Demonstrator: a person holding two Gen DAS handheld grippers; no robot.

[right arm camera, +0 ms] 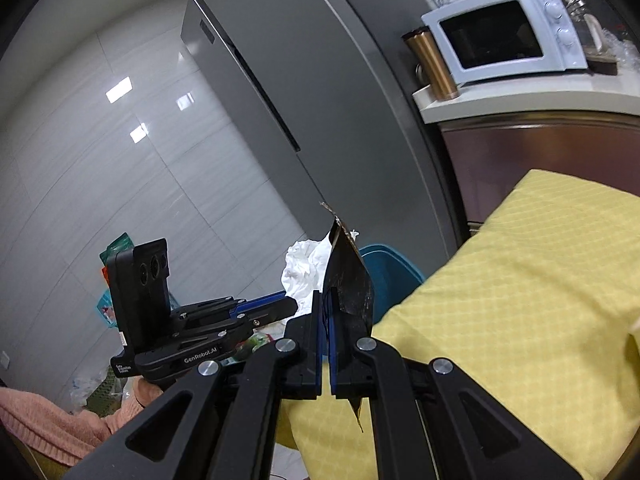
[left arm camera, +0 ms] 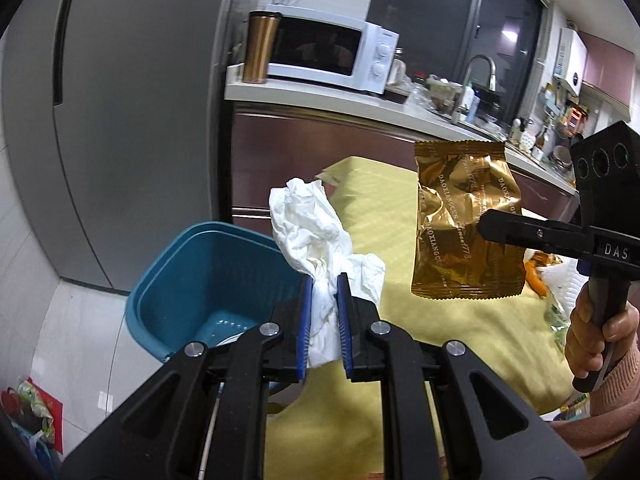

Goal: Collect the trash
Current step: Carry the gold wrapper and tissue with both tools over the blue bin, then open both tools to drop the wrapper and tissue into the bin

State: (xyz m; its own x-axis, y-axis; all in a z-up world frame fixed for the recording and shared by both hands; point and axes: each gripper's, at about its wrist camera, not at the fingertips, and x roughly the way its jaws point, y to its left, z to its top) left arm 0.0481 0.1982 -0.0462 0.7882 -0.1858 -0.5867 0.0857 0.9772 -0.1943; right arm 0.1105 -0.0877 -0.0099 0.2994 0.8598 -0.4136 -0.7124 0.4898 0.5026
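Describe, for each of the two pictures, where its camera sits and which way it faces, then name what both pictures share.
Left wrist: on the left gripper, facing past the crumpled white tissue it clamps toward the blue bin and kitchen counter; the right gripper, a hand and a pink sleeve show.
Right wrist: on the right gripper, pinching the gold wrapper edge-on, facing the fridge; the left gripper shows.
Shared: tissue, wrapper, bin, yellow tablecloth, microwave.

Table [left arm camera: 384, 216] wore a yellow checked cloth [right arm camera: 520, 280], pulled over the edge. On its far right side, beyond the cloth's bare middle: orange scraps [left arm camera: 536, 276] and white wrapping [left arm camera: 564, 284], details blurred. Blue bin [left arm camera: 208, 280] stood on the pale tiled floor [left arm camera: 92, 344], just left of the table's corner.
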